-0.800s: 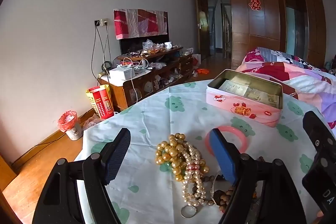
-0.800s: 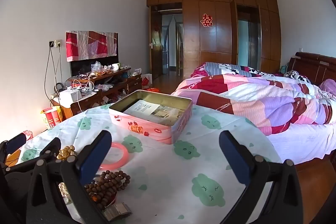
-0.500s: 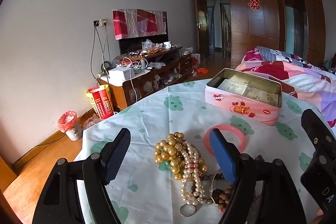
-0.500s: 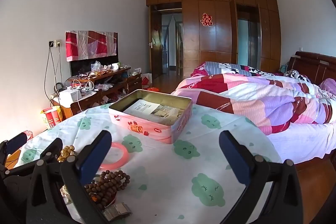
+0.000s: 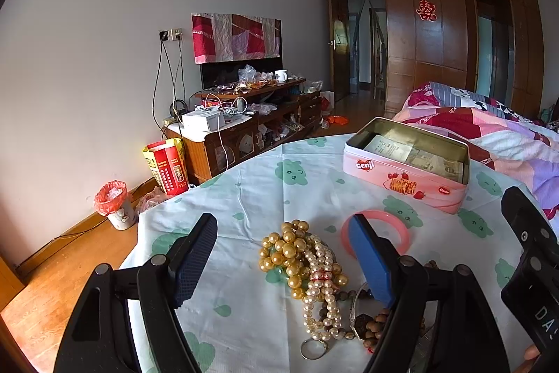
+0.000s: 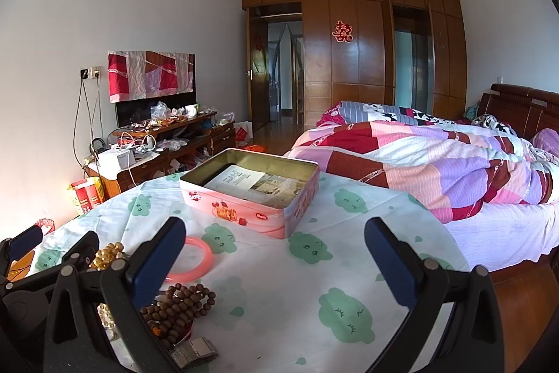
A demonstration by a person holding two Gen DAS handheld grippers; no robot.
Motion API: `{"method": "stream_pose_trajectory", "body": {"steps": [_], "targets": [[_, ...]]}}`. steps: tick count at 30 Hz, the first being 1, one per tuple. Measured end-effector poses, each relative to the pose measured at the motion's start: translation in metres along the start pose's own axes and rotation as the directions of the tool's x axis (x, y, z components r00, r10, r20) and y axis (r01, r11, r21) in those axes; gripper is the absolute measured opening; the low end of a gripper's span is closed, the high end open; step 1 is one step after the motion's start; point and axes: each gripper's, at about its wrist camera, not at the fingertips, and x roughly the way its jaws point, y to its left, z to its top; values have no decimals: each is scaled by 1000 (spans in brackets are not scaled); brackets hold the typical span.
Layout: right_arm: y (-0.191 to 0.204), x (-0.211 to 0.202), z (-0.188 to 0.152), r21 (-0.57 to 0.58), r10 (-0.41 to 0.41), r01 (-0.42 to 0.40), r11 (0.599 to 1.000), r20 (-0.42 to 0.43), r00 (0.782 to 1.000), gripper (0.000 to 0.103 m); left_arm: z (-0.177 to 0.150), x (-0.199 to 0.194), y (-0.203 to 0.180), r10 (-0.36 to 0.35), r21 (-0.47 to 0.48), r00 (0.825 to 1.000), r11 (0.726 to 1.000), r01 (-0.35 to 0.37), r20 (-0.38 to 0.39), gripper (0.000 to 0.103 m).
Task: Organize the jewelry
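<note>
This is a bedroom in a home. A bed (image 6: 436,170) with a patchwork quilt (image 6: 419,159) stands against a wooden headboard (image 6: 520,107). A wooden wardrobe wall (image 6: 356,58) carries a red paper decoration (image 6: 342,31), and a cluttered TV cabinet (image 5: 244,128) lines the white wall beside a table with a cloud-print tablecloth (image 6: 279,285).

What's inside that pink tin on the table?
The pink tin is open, with no lid on it. Printed paper sheets lie flat inside, covering the bottom. No jewelry shows in it; anything under the sheets is hidden.
</note>
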Motion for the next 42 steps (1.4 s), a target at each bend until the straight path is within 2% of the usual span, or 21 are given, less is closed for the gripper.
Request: {"method": "stream_pose_trajectory", "body": {"steps": [18, 42], "targets": [[-17, 2, -1, 72, -40, 40, 997, -13, 999, 103, -3, -5, 5, -32, -19, 999, 999, 32, 15, 78], [-18, 1, 1, 72, -39, 40, 997, -9, 999, 103, -3, -5, 7, -32, -20, 999, 999, 32, 11, 78]]}}
